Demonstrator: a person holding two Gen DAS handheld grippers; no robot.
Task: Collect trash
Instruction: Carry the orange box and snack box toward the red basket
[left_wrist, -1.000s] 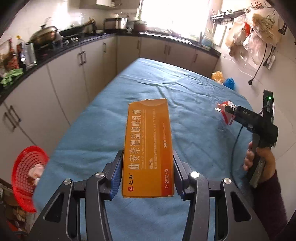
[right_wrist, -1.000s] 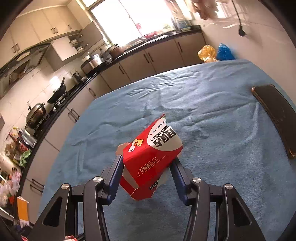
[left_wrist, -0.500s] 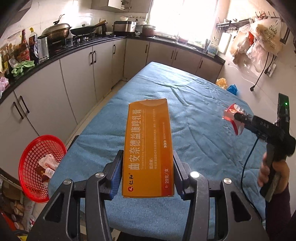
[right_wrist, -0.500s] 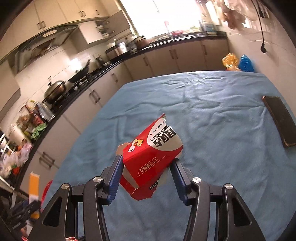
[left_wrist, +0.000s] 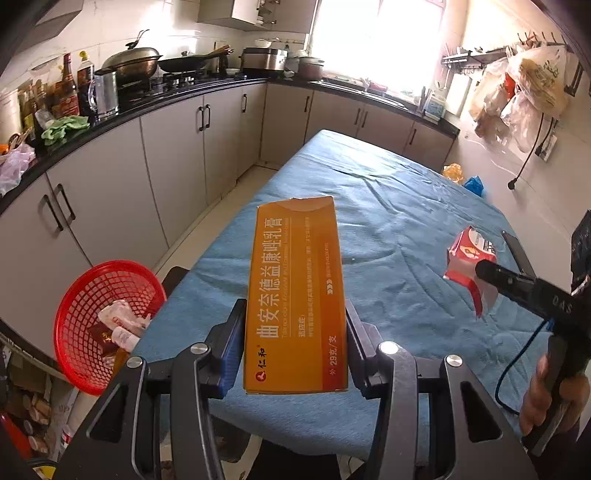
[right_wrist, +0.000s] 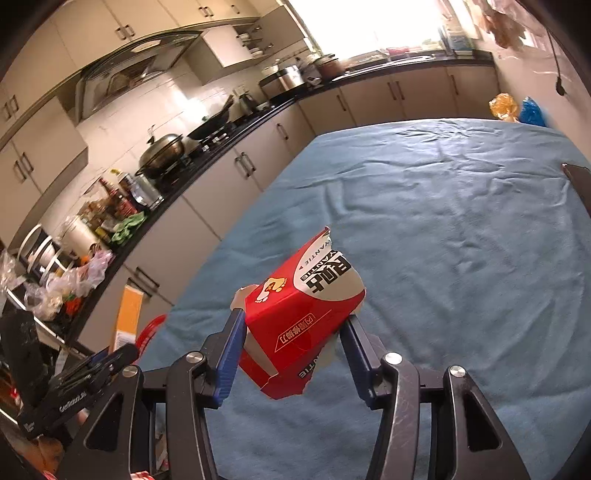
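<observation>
1. Above the near edge of the blue-covered table (left_wrist: 399, 229), the left gripper (left_wrist: 295, 347) clamps an orange box (left_wrist: 295, 295) lengthwise between its pads.
2. The right gripper (right_wrist: 295, 343) grips a torn red carton (right_wrist: 303, 306), held clear of the cloth.
3. A red basket (left_wrist: 79, 306) with wrappers sits on the floor left of the table.

orange cardboard box (left_wrist: 295, 299): large white "曲安奈德益康唑乳膏", brand "仁和" beside a round logo, "29克/支" near its lower edge | torn red-and-white carton (right_wrist: 301, 314): "VANTIE" on the white band, white footprint mark, boxed "内附修脚刀" on the red side | black right gripper body (left_wrist: 532, 295): "DAS"
</observation>
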